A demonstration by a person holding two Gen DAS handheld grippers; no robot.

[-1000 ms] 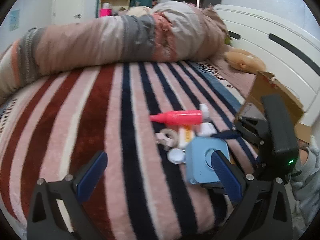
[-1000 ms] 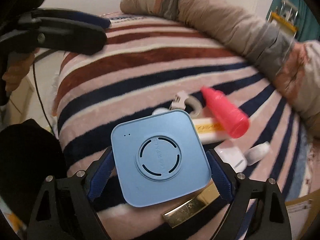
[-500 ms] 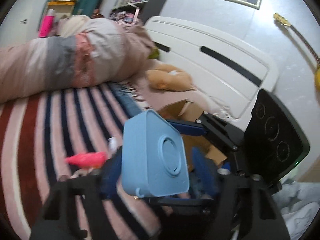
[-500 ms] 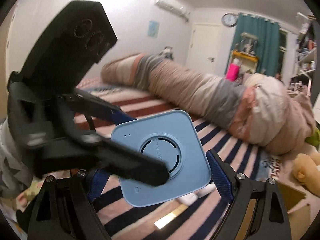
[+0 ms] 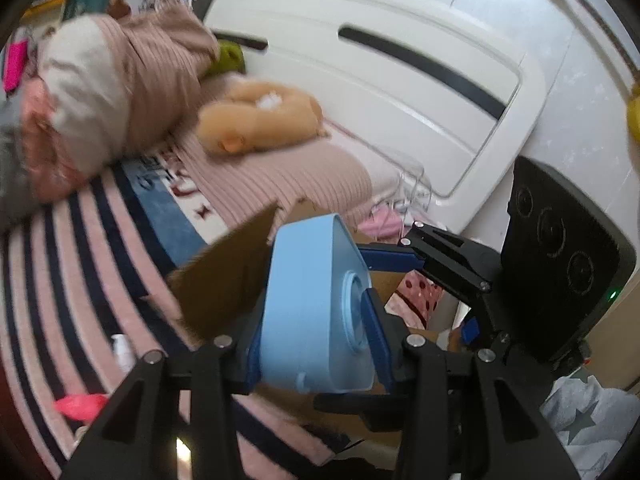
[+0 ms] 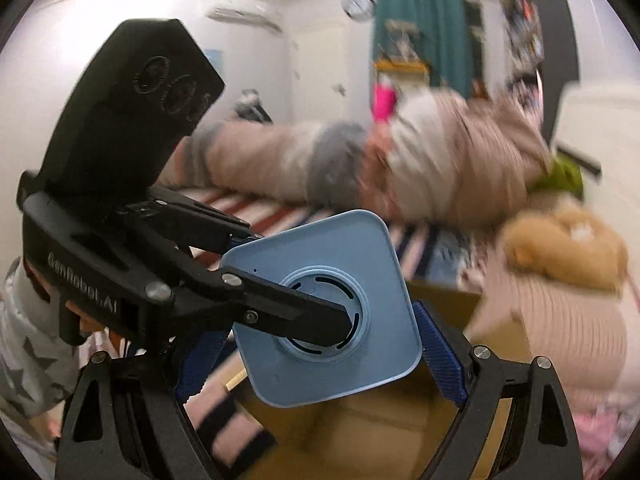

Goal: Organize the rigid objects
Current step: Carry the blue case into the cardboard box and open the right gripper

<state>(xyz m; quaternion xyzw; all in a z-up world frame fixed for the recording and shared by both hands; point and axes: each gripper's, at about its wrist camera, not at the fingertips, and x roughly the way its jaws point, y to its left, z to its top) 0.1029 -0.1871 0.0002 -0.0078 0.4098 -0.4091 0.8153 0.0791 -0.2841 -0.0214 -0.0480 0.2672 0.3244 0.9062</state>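
Observation:
A light blue square device [image 6: 320, 280] with a round centre is held in the air above an open cardboard box [image 6: 360, 432]. My right gripper [image 6: 316, 344] is shut on its two side edges. My left gripper [image 5: 316, 344] is shut on the same blue device [image 5: 312, 312], one pad on its round face and one behind it. The left gripper's finger [image 6: 288, 312] lies across the device's face in the right wrist view. The box flap [image 5: 228, 276] stands just left of the device.
A striped blanket [image 5: 80, 264] covers the bed. On it lie a pink tube [image 5: 80, 406] and a small white bottle [image 5: 122, 352]. A rolled quilt [image 5: 100, 92], a tan plush toy [image 5: 260, 120] and the white headboard [image 5: 400, 80] lie beyond the box.
The right gripper lifted the blue device off the blanket and carried it over the box. The left gripper came in and closed on the device's faces.

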